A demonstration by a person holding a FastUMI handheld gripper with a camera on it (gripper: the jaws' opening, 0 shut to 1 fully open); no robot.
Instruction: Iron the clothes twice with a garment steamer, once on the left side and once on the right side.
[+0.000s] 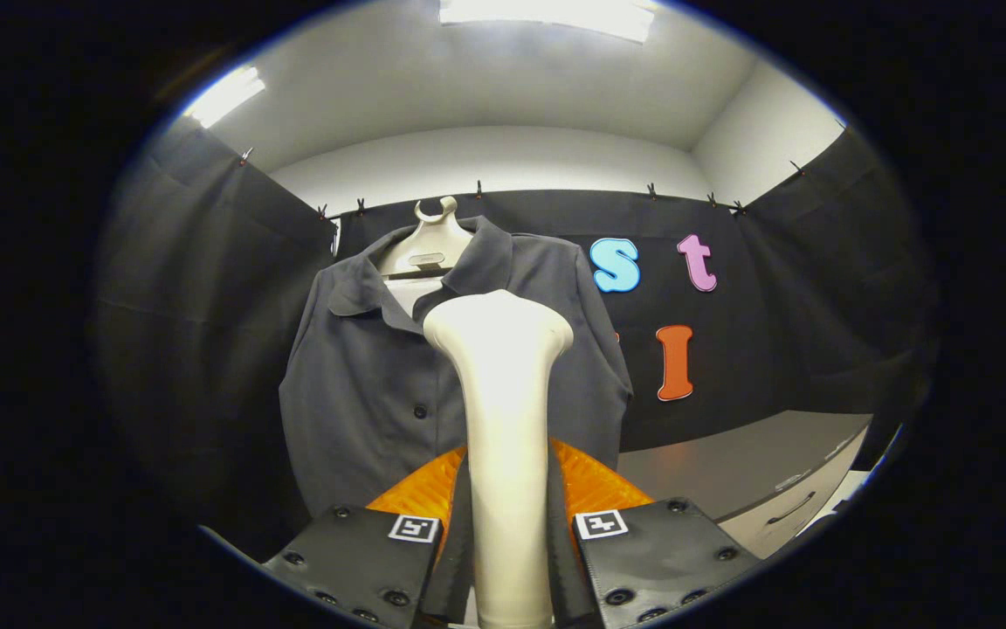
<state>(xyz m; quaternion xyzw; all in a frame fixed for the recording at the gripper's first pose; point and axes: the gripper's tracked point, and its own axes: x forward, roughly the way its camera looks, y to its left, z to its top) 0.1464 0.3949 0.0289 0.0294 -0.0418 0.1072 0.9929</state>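
The gripper point(507, 524) is clamped on the cream garment steamer point(503, 393), both fingers pressing its handle. The steamer's head rises just in front of the grey shirt point(363, 384), which hangs on a pale hanger point(429, 240). A cabinet point(782, 498) stands to the shirt's right.

We're inside a recording booth, a staged test space rather than anyone's home. Black cloth point(206, 288) hangs as the wall all round, pinned up along its top edge by small clips point(478, 187), and above the cloth rise plain white walls point(503, 157) and a white ceiling with bright strip lights point(547, 13). The landmark is a dark grey shirt point(363, 384) on a pale hanger point(429, 240), hung flat against the back cloth. To the right of the shirt and lower down sits a grey table point(730, 463) with a drawer handle point(789, 508) on its pale front. It all reads as a lab set.
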